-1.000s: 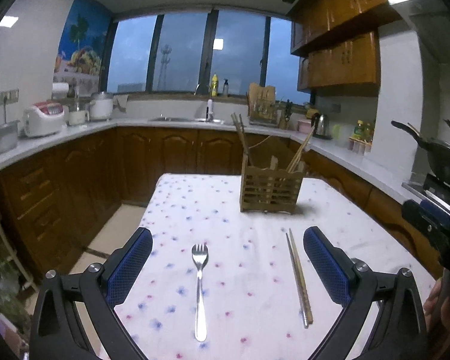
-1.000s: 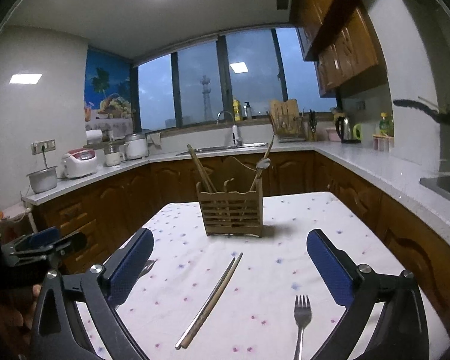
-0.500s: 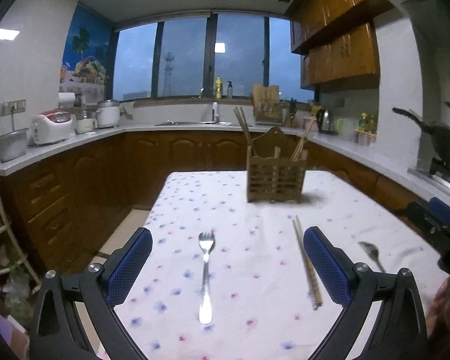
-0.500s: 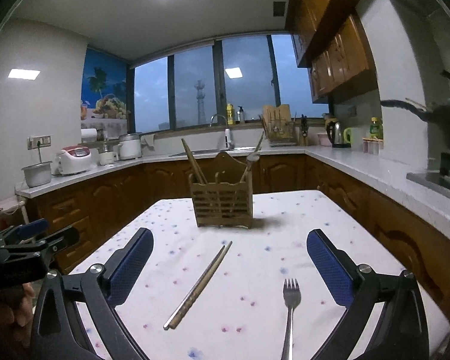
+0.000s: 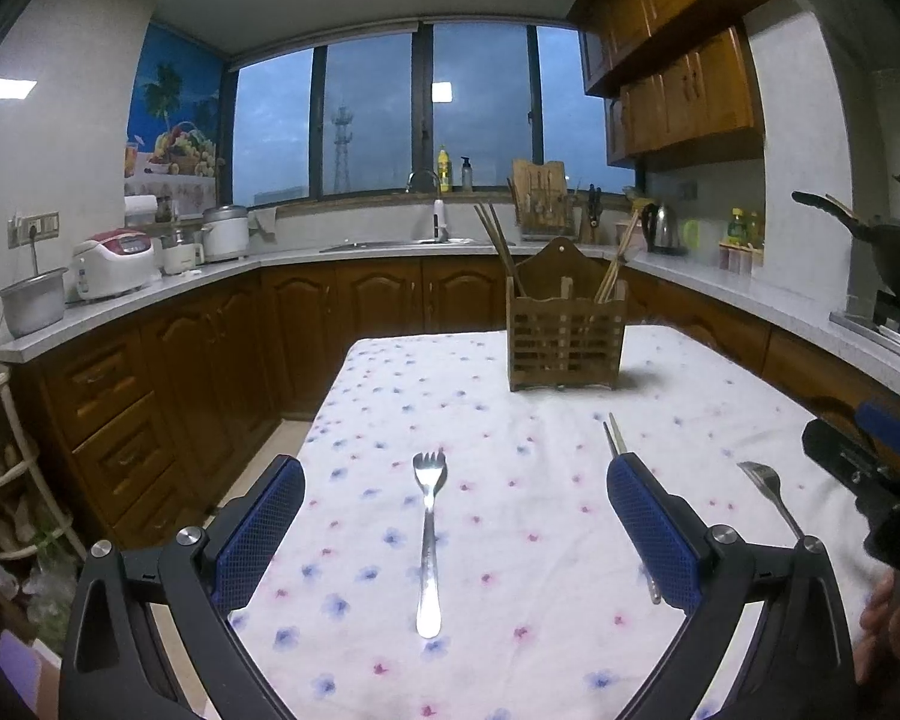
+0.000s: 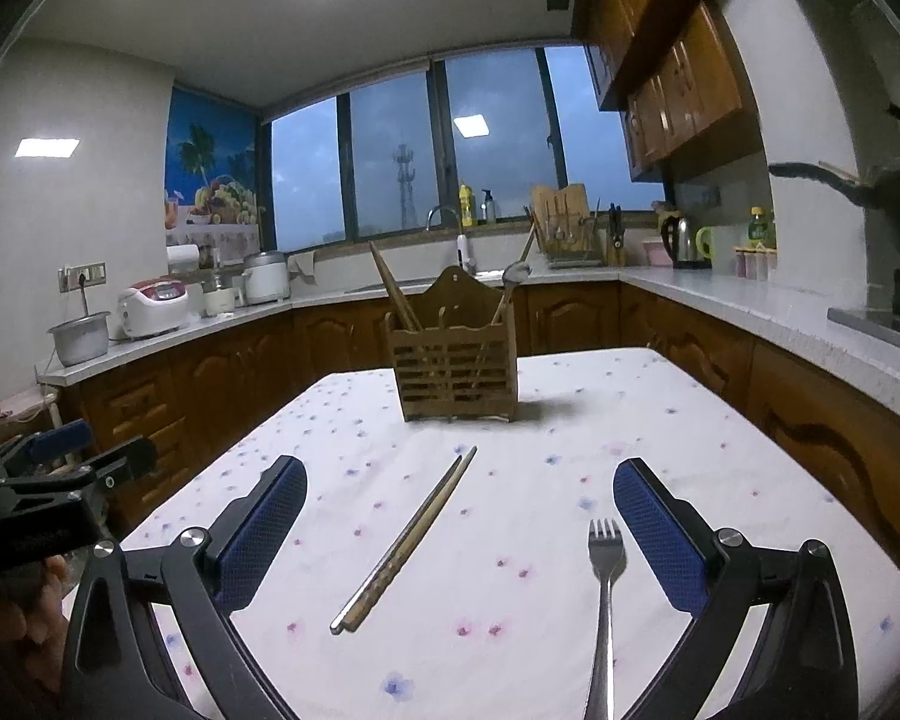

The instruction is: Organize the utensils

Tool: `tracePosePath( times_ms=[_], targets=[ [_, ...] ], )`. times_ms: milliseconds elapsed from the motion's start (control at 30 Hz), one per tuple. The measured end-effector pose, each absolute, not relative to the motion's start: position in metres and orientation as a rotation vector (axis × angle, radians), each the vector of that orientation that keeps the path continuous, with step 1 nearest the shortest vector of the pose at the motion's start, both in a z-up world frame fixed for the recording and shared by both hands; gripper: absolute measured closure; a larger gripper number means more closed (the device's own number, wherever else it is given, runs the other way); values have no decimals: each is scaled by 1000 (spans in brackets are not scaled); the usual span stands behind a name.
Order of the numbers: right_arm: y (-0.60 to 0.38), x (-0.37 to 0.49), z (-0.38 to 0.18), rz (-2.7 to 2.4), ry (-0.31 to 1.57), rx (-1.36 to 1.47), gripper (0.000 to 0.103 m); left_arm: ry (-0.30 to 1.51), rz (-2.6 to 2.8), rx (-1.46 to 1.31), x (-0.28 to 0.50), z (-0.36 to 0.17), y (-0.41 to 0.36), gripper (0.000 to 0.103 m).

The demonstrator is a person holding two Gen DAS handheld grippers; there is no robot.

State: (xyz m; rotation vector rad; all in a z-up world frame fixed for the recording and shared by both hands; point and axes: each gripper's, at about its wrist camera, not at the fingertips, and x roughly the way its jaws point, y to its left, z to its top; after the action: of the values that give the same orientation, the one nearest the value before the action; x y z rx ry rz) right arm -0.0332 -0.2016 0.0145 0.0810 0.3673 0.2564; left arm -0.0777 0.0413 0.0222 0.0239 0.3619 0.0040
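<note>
A wooden utensil holder with chopsticks in it stands at the far middle of the table; it also shows in the right wrist view. A metal fork lies between the pads of my open left gripper. A pair of chopsticks lies between the pads of my open right gripper, and a second fork lies by its right pad. In the left wrist view the chopsticks are partly hidden behind the right pad, and the second fork lies at the right.
The table wears a white flowered cloth. Wooden cabinets and a grey counter ring the room, with rice cookers, a sink and a kettle. A black wok sits on the stove at the right.
Both grippers have drawn back and tilted level, so the holder sits higher in both views. The second fork has come into the left wrist view. Both grippers stay open.
</note>
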Motion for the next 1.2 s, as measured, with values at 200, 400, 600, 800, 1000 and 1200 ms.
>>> tracePosePath(
  times_ms=[200, 400, 600, 800, 1000, 1200],
  targets=[
    [-201, -33, 12, 256, 365, 81, 0, 360, 2, 36, -80, 21, 39, 1],
    [-200, -33, 9, 259, 364, 83, 0, 366, -4, 39, -81, 17, 38, 1],
    [-199, -33, 9, 257, 365, 83, 0, 373, 1, 33, -80, 19, 41, 1],
    [-198, -34, 7, 262, 361, 82, 0, 373, 6, 32, -78, 19, 42, 1],
    [-197, -35, 6, 263, 360, 82, 0, 369, 10, 30, -78, 19, 42, 1],
    [-195, -34, 6, 267, 355, 81, 0, 369, 10, 27, -78, 19, 42, 1]
  ],
)
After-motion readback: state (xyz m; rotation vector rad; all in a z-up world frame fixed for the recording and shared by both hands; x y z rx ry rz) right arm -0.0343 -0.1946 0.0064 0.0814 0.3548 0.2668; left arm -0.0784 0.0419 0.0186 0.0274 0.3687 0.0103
